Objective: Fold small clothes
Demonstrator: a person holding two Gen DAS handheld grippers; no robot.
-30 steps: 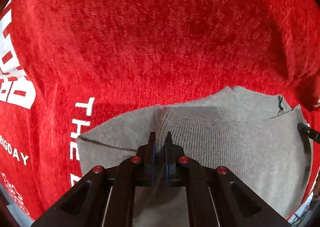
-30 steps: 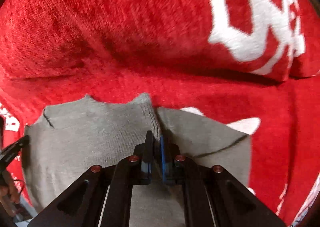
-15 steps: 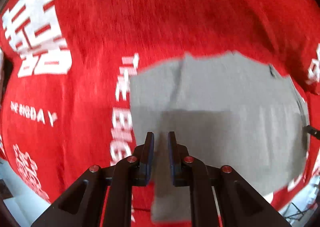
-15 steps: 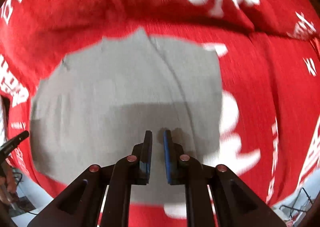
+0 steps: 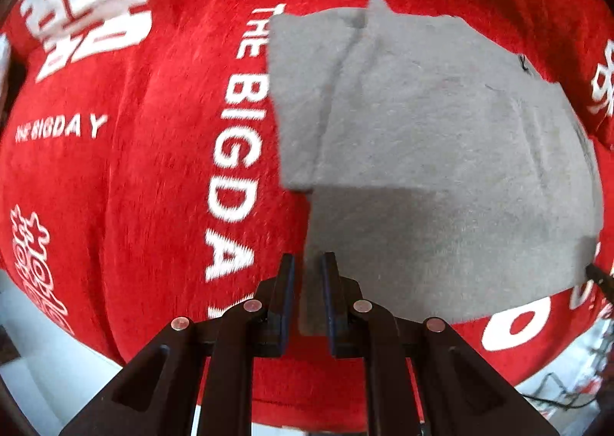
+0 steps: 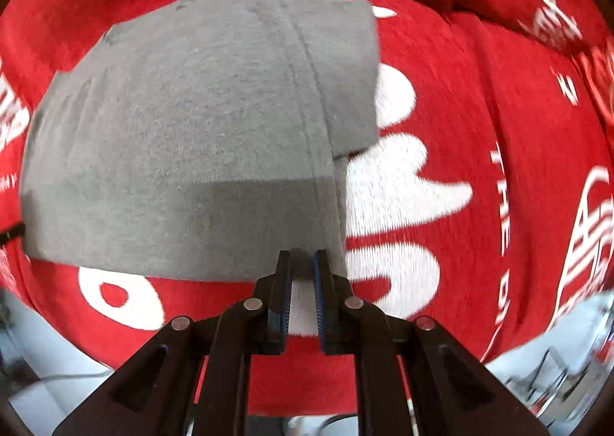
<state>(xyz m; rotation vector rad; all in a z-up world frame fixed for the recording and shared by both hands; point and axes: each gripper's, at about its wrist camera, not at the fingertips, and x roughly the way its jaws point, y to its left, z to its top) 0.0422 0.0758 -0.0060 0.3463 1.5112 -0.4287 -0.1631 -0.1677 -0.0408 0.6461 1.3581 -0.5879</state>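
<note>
left claw (image 5: pixel 307 263): nearly closed, pinching a near corner of the grey garment (image 5: pixel 441 129); we see grey cloth run in between the jaws
right claw (image 6: pixel 303 259): jaws close together on the other near corner, cloth caught only at their tips, so we judge this hold thin
garment place: lying on the red cloth (image 5: pixel 134 186) with white lettering, near edge raised to both claws, far edge down on the red
key relation: garment lies ahead of both claws; the held edge runs claw to claw, neither hand nearer, so we judge both must travel forward together to lay it over the far edge
garment look: plain grey knit, soft, roughly rectangular, a seam or folded strip along each side, near part in shadow
step: we read it as mid-fold, near edge lifted and not yet laid down
risk: right corner slipping out
</note>
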